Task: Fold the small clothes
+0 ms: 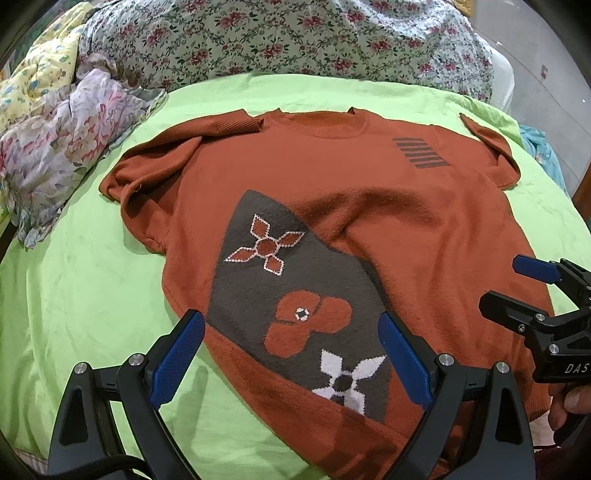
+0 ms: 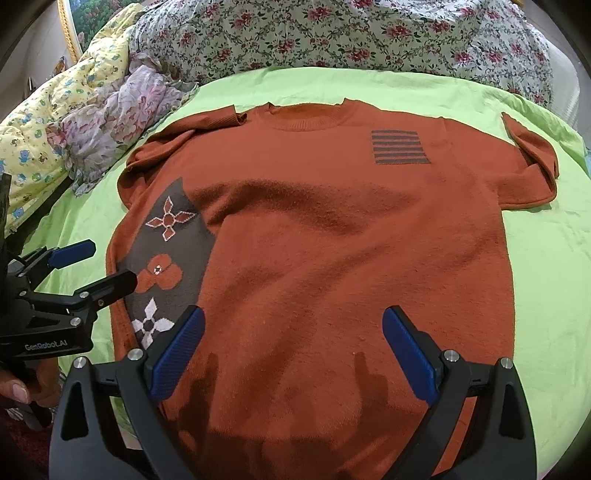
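A lime-green sheet (image 1: 92,295) covers the work surface and fills most of both views. Behind it, along the top of each frame, lies a floral-print cover (image 2: 332,33). At the upper left sit a crumpled pale floral cloth (image 1: 55,147) and, beyond it, a yellow quilted blanket (image 2: 44,122).

The rust-orange sweater (image 2: 332,240) lies front-up and spread flat on the sheet, occupying the centre of both frames. Its neckline (image 2: 306,114) points toward the top of the frame and its hem toward the bottom. Both short sleeves are folded inward over the shoulders. A grey panel (image 1: 295,280) with three flower motifs runs diagonally down the sweater's lower part on the left of the frame. A patch of dark horizontal stripes (image 2: 400,147) sits on the chest at the upper right.

The left gripper (image 1: 293,362) hangs above the grey panel at the bottom centre of its own view, jaws spread wide, with nothing between the blue pads. The right gripper (image 2: 293,354) hangs over the plain orange area near the hem, jaws equally spread and empty. Each tool appears at the edge of the other's view, with the holder's fingers (image 2: 14,391) visible on the handle.
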A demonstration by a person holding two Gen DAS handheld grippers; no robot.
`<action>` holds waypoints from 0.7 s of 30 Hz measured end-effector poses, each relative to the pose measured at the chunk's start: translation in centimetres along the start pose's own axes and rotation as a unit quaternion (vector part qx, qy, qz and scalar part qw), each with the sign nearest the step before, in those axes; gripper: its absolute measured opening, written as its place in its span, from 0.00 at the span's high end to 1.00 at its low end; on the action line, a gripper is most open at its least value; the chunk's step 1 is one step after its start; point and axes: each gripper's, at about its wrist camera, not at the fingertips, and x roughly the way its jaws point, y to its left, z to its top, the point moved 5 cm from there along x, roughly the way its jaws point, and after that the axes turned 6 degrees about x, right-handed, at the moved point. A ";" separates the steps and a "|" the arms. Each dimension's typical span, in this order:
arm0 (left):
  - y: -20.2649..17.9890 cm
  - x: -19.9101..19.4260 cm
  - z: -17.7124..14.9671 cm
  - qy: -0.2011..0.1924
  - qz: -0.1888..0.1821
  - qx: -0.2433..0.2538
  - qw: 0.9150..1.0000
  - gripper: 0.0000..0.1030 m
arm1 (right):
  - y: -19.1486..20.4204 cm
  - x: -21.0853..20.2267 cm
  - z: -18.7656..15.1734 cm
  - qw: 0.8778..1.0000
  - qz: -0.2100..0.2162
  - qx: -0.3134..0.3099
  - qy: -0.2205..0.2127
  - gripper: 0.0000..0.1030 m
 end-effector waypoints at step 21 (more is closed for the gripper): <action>0.4 0.6 -0.1 0.005 0.009 0.001 1.000 0.07 | 0.0 0.1 0.7 1.000 -0.006 -0.007 0.007 0.06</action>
